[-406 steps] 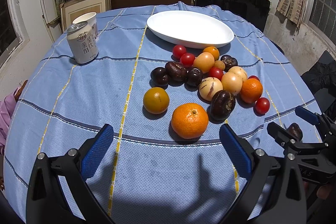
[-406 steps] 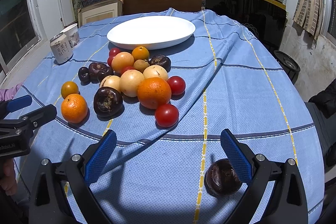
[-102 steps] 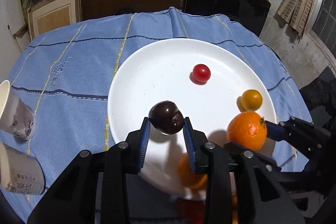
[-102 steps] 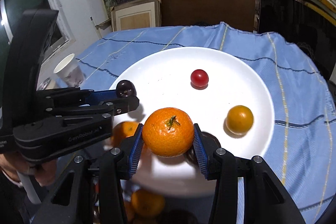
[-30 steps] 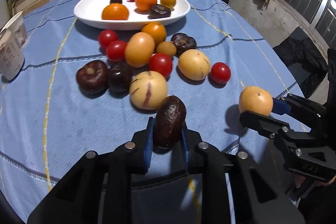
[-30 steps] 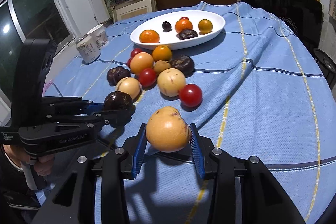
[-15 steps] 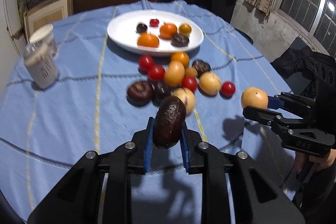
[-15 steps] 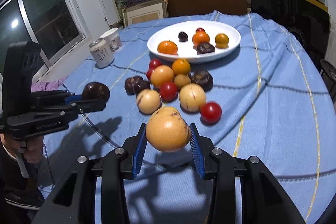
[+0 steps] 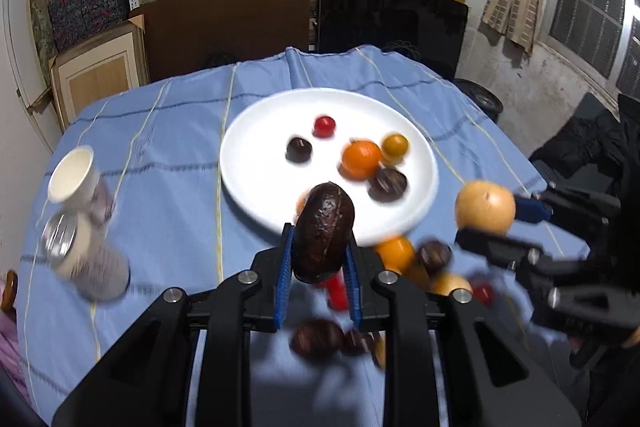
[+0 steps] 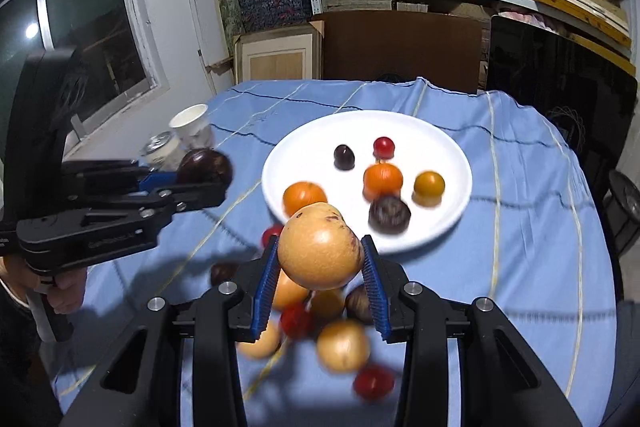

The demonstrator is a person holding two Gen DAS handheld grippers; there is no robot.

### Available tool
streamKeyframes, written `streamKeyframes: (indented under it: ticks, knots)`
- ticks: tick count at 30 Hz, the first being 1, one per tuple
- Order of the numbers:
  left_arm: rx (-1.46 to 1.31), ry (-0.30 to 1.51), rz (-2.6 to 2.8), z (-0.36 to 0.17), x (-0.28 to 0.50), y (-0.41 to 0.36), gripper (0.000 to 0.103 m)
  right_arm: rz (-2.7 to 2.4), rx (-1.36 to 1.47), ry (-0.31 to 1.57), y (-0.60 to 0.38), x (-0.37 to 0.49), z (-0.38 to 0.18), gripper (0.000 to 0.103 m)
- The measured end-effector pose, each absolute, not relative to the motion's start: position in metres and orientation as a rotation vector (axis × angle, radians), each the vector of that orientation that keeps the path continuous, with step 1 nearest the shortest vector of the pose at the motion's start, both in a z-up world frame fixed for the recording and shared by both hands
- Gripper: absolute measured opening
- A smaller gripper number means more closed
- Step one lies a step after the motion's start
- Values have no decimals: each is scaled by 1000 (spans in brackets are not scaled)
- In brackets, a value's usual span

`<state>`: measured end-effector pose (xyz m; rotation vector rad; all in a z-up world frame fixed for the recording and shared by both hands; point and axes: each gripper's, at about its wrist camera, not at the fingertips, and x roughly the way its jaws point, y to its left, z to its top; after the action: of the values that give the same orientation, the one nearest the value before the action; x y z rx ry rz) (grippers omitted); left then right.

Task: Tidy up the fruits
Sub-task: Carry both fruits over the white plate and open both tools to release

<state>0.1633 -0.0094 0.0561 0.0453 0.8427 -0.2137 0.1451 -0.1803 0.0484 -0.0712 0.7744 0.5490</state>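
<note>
My left gripper [image 9: 319, 269] is shut on a dark brown wrinkled fruit [image 9: 324, 231], held in the air in front of the near rim of the white plate [image 9: 248, 163]. My right gripper [image 10: 320, 277] is shut on a pale yellow round fruit [image 10: 320, 247], also raised, short of the white plate [image 10: 440, 155]. Each view shows the other gripper beside it with its fruit [image 9: 485, 206] [image 10: 205, 166]. On the plate lie several fruits: oranges, a red tomato, dark ones. Loose fruits [image 10: 344, 345] lie blurred on the blue cloth under both grippers.
A paper cup [image 9: 72, 169] and a drink can [image 9: 86, 259] stand on the cloth at the left. The round table's blue cloth [image 10: 532, 227] drops off at the right. Shelves, a dark board and a framed panel stand behind the table. A hand [image 10: 64, 287] grips the left tool.
Both grippers have risen and moved forward toward the plate, each still holding its fruit. The loose pile, ahead of them before, now lies beneath the fingers.
</note>
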Motion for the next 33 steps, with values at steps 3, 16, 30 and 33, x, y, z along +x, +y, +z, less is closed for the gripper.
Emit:
streamKeyframes:
  ticks: [3, 16, 30, 33]
  knots:
    - [27, 869, -197, 44, 202, -8, 22, 546, -91, 798, -170, 170, 38, 41]
    - [33, 878, -137, 10, 251, -13, 56, 523, -9, 850, -170, 216, 6, 50]
    - [46, 831, -110, 21, 147, -7, 80, 461, 135, 825, -235, 129, 12, 65]
    - [13, 844, -113, 14, 122, -2, 81, 439, 167, 831, -246, 106, 6, 65]
